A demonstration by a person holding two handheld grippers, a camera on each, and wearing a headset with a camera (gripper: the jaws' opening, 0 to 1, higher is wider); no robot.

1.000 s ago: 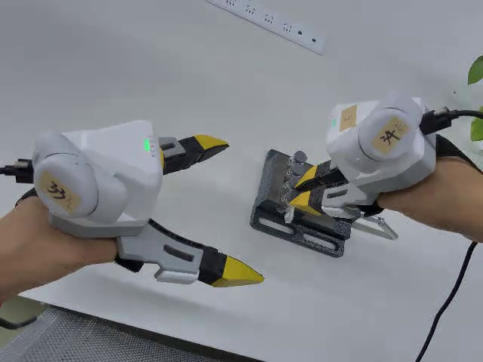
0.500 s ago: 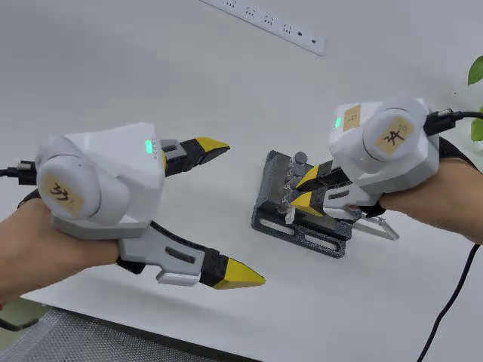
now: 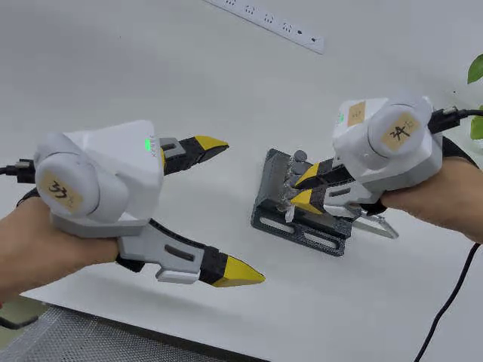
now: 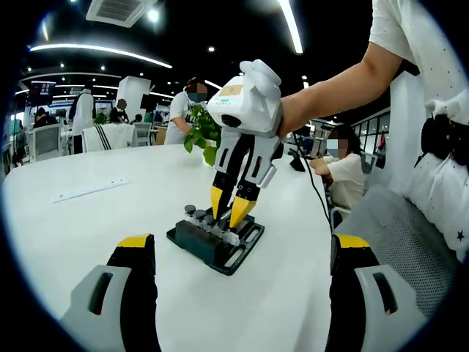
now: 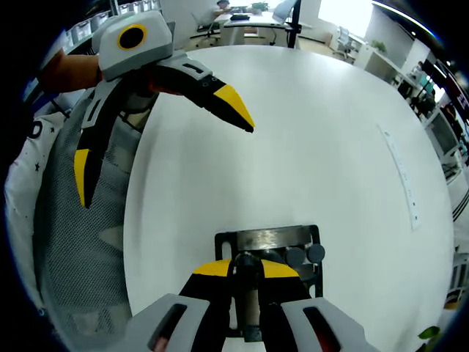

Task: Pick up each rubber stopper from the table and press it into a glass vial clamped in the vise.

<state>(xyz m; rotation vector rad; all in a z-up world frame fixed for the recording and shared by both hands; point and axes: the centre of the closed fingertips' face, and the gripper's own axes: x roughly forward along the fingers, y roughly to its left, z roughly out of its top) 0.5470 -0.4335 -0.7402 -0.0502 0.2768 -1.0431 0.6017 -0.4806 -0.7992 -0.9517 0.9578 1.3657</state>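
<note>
Right gripper (image 3: 294,194) has shifted a touch over the vise (image 3: 302,230), its tips staying on the vial row; left unchanged. White table (image 3: 151,90) carries the vise; left gripper (image 3: 243,211) hovers well apart from the vise, jaws wide, nothing between them; right gripper jaws narrow, tips down on the vise, something dark between them, can't tell if pinched; glass vials (image 4: 230,237) stand clamped in the vise; grey rubber stoppers (image 5: 297,257) sit on vials just beside those tips.
</note>
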